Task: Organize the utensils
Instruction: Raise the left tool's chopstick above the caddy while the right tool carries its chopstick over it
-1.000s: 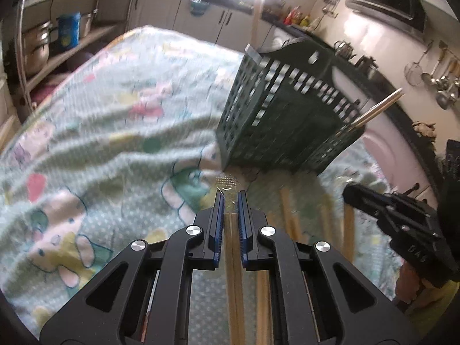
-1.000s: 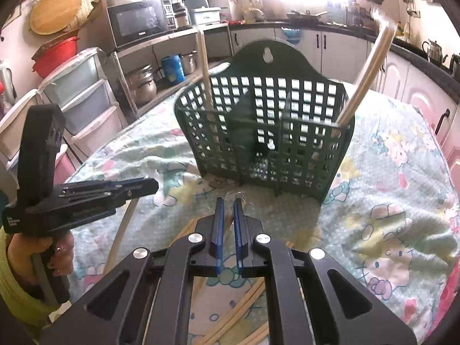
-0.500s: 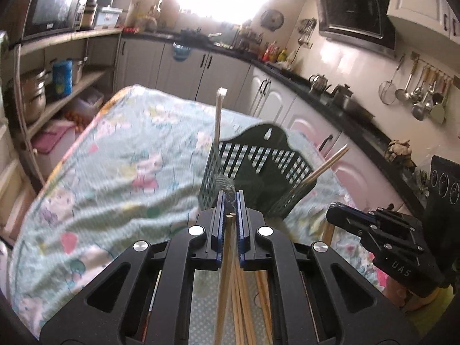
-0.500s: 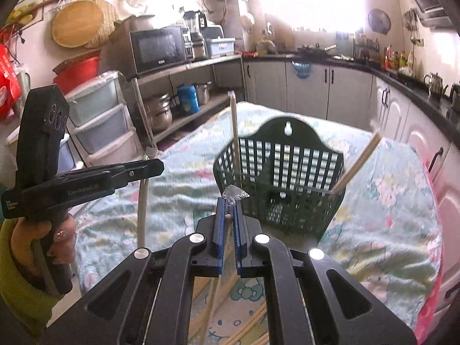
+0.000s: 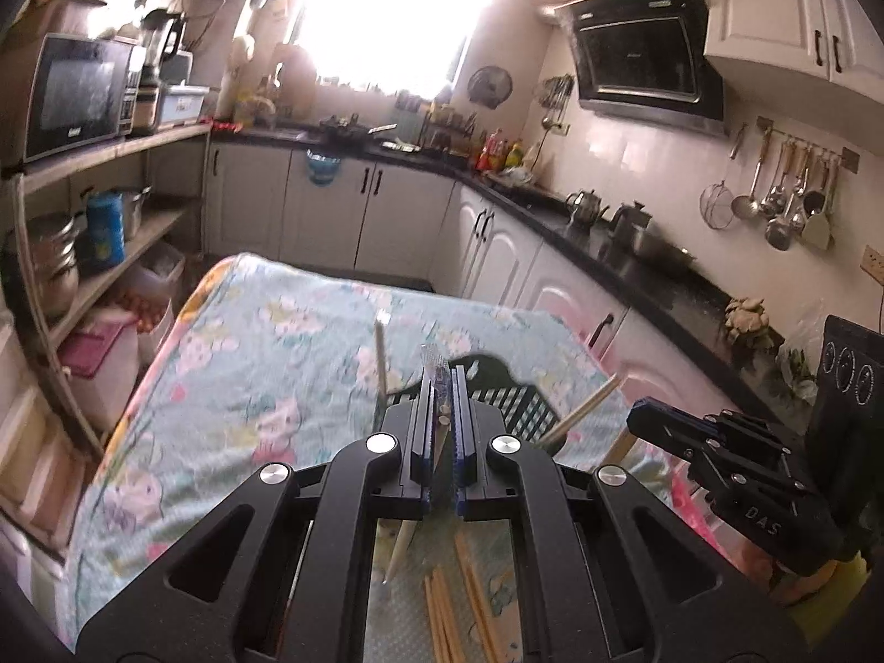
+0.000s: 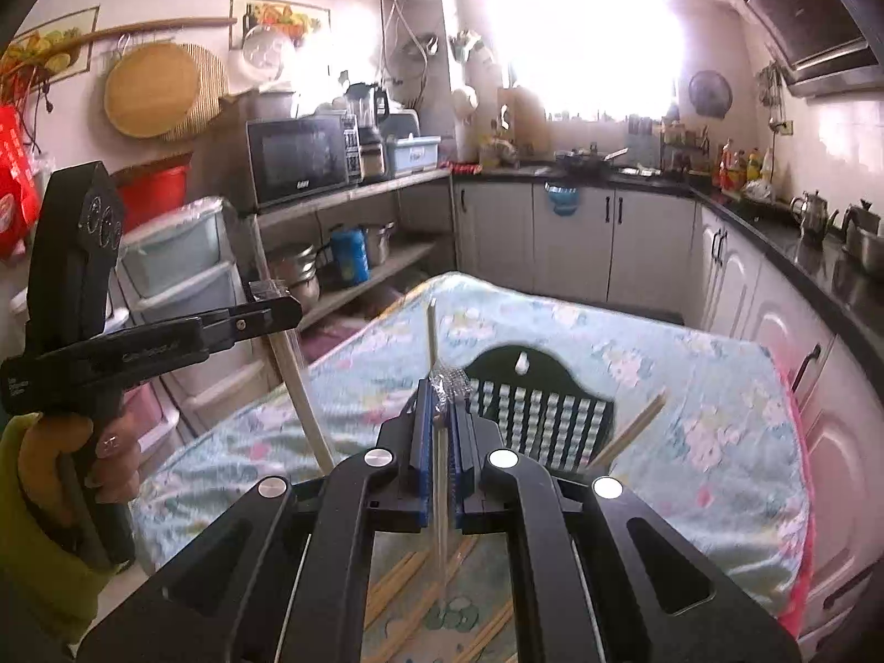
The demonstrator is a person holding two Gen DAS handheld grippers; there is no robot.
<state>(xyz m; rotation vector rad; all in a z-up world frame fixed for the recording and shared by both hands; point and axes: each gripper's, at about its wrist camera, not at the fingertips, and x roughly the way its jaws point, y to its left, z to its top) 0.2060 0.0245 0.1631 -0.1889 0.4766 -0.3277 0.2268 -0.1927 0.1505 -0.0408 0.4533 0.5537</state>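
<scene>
A dark green slotted utensil basket (image 6: 544, 414) stands on the table with two chopsticks in it, one upright (image 6: 432, 331) and one leaning right (image 6: 635, 431); it also shows in the left wrist view (image 5: 514, 403). My left gripper (image 5: 440, 381) is shut on a pale chopstick (image 5: 400, 544) that hangs down below the jaws. My right gripper (image 6: 442, 392) is shut on another chopstick (image 6: 441, 519), held high above the table. Each gripper shows in the other's view, the left gripper (image 6: 265, 315) with its chopstick (image 6: 301, 387), the right gripper (image 5: 718, 458) at the right.
Several loose chopsticks (image 5: 458, 608) lie on the cartoon-print tablecloth (image 5: 248, 387) below the grippers, and show in the right wrist view (image 6: 409, 580) too. Shelves with pots (image 5: 55, 265) stand left; white cabinets and a dark counter (image 5: 635, 276) run right.
Both grippers have risen well above the table, each carrying a chopstick; the basket now sits lower and smaller in both views.
</scene>
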